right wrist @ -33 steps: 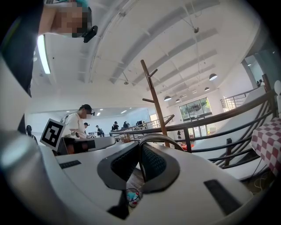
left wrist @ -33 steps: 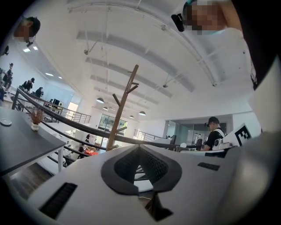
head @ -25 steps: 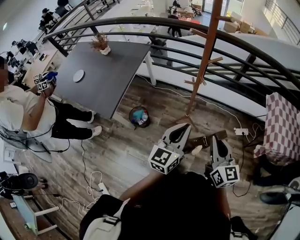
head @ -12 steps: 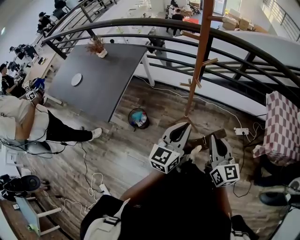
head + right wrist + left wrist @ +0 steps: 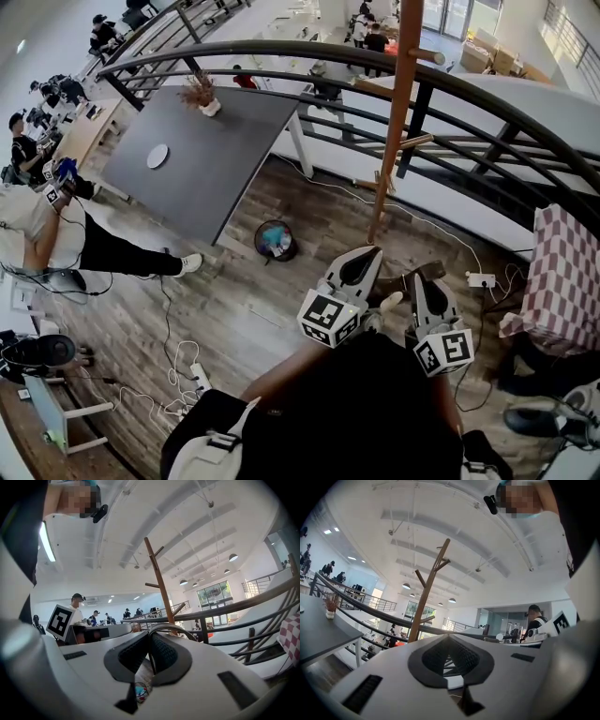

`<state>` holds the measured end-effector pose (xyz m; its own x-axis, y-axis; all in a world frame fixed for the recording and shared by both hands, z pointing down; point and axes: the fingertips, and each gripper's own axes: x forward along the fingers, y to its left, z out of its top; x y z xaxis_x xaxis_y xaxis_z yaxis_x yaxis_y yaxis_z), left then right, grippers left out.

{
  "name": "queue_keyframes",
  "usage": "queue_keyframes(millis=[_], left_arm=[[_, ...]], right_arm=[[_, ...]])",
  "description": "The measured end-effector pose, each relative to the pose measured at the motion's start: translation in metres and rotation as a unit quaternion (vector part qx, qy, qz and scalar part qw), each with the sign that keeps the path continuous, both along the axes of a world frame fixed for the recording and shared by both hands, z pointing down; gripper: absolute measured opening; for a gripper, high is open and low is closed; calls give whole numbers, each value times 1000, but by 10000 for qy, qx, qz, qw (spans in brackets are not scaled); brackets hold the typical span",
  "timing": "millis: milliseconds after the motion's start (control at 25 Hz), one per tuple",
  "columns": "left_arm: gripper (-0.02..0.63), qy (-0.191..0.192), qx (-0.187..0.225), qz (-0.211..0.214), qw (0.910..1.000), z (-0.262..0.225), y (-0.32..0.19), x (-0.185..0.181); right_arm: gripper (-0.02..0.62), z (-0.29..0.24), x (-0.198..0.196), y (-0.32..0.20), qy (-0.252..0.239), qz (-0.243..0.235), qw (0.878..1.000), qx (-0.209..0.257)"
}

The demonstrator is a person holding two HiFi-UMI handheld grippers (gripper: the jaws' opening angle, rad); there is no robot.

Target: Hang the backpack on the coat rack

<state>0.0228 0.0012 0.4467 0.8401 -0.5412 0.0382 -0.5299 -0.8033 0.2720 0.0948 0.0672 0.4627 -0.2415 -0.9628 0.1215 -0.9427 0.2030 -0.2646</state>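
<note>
Black soft bulk low in the head view, right under both grippers and against the person, reads as the backpack (image 5: 366, 412); I can't cleanly split it from dark clothing. Right gripper (image 5: 150, 638) has its jaws pressed onto a thin dark loop (image 5: 174, 628) that arcs out to its right, likely the pack's top handle. Left gripper (image 5: 449, 637) jaws are pressed together too, with nothing identifiable between the pads, only a pale sliver low in the gap. Wooden rack (image 5: 397, 131) stands far, on the near side of the railing (image 5: 487, 103), well apart from the backpack, with its pegs angled up. Handling guess: soft shell that sags and swings, moderate weight all on that loop, and webbing thin enough to slip through the pads if tilted. Best hold is the loop itself, open and upward, with the second gripper on the body to damp swing while the loop goes over a peg.
</note>
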Motion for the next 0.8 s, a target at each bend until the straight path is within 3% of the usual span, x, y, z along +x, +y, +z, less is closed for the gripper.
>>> queue_keyframes(millis=[800], left_arm=[[8, -140, 1, -399, 9991, -4, -38, 39]], right_arm=[[26, -3, 47, -51, -120, -516, 9985, 117]])
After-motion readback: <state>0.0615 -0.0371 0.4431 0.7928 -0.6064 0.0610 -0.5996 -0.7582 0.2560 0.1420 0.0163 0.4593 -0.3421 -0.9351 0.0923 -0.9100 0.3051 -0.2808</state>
